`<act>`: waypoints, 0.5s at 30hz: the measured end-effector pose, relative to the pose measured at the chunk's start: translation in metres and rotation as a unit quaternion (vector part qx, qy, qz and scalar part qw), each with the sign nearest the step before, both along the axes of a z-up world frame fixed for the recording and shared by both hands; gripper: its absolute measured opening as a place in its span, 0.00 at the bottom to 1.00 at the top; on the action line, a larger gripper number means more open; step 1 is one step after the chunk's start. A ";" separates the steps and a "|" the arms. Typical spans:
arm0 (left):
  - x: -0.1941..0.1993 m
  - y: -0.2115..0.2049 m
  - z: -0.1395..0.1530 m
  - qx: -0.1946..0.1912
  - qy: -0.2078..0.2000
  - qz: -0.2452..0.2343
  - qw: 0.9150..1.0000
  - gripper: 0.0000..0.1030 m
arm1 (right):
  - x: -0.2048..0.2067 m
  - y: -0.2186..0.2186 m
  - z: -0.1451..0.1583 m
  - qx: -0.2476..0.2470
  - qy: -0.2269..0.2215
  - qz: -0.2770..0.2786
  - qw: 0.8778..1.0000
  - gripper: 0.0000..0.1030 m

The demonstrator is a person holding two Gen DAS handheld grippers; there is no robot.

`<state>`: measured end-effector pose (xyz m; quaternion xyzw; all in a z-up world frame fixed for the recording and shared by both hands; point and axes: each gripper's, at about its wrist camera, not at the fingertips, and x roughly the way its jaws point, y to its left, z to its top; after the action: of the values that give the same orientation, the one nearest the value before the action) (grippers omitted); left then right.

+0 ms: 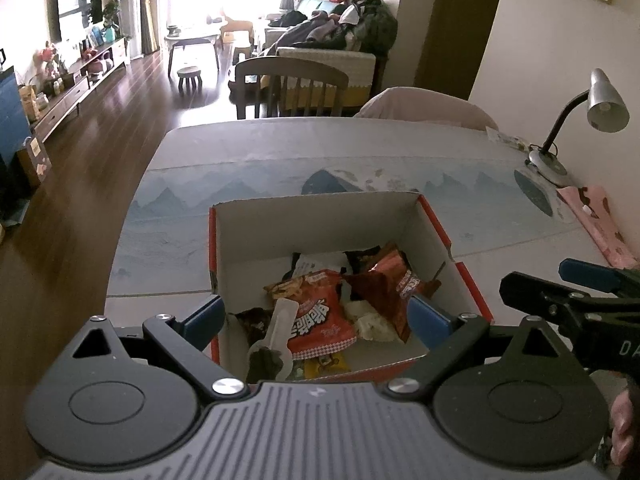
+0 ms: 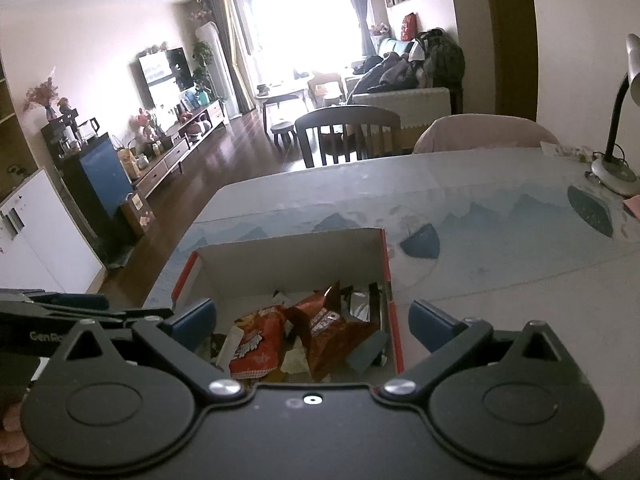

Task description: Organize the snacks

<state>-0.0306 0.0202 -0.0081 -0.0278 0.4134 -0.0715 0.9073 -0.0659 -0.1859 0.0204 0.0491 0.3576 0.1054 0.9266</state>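
Several snack packets lie heaped in an open cardboard box [image 1: 316,220] with red outer walls, which stands on the table [image 1: 280,152] close to its near edge and toward its left side. Most of the table behind the box is bare, with only a desk lamp [image 1: 600,104] at the far right corner.

As a judgement, the packets are light, crinkly foil or plastic pouches, soft and easily crushed, with slick skins that may slide between the pads. The best hold is probably a sealed end seam or a corner, pinched flat, since a squeeze across the puffed middle could break what is inside. The box itself looks stiff yet light, and could shift if a packet drags against its wall.

On top lies a red packet [image 1: 320,320] with bold lettering and a checked lower edge. Beside it, toward the box's right wall, sits a darker red-brown packet [image 1: 380,280], crumpled and peaked. A pale spoon-shaped item [image 1: 276,328], a yellow wrapper [image 1: 324,364] and some whitish pieces [image 1: 372,324] lie around them. What lies deeper is hard to tell.

Both tools hover over the box's near edge. The left gripper [image 1: 316,316] is spread wide and empty, and so is the right gripper [image 2: 312,324], its fingers straddling the box's right wall.
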 end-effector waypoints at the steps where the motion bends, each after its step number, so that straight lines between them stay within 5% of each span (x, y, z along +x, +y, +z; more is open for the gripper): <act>1: 0.000 0.001 0.000 -0.001 0.000 0.001 1.000 0.96 | 0.000 0.000 0.000 0.000 0.000 0.000 1.000 1.00; 15: -0.010 0.003 0.007 -0.012 -0.027 0.000 1.000 0.96 | -0.004 0.001 0.003 -0.002 -0.010 -0.007 1.000 1.00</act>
<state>-0.0410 0.0229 -0.0010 -0.0364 0.3882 -0.0771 0.9176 -0.0703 -0.1846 0.0238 0.0485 0.3481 0.0989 0.9309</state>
